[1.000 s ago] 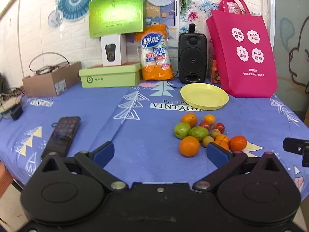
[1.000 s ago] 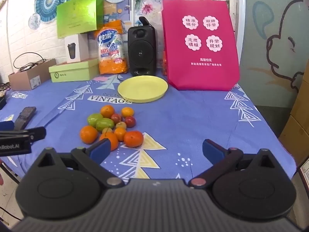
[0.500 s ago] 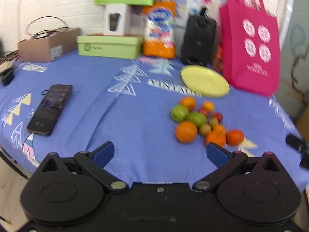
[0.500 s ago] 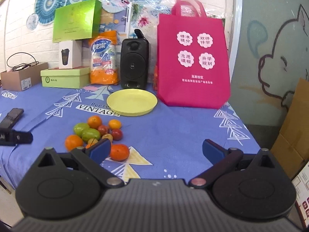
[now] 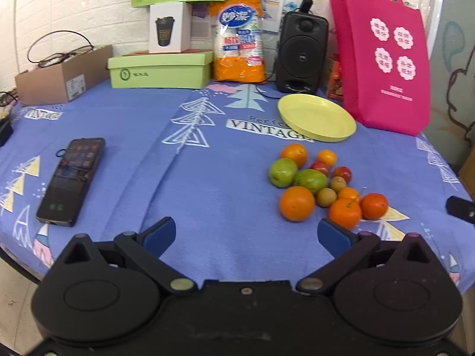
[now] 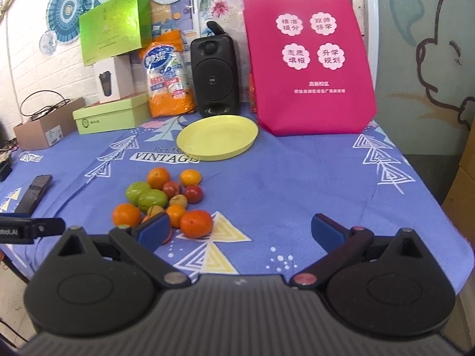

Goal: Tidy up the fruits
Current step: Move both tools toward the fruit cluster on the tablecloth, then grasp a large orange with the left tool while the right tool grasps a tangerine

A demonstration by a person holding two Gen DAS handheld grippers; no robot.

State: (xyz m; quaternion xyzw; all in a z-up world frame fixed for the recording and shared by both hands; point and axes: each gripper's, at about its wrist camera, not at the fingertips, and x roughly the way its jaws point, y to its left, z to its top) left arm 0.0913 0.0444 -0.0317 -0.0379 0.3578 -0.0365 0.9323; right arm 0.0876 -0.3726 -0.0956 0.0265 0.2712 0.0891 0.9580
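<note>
blue cloth covers the surface (image 6: 297, 184). far ahead of both grippers sits the yellow plate (image 6: 218, 141), with nothing on it. the fruit pile (image 5: 314, 184) lies ahead and to the right of the left gripper (image 5: 246, 233), ahead and left of the right gripper (image 6: 239, 227). both are spread wide, holding nothing. best start at the pile's edge: the nearest orange (image 6: 196, 223), just ahead of the right gripper's left finger, straddled squarely so neighbours aren't nudged.
</note>
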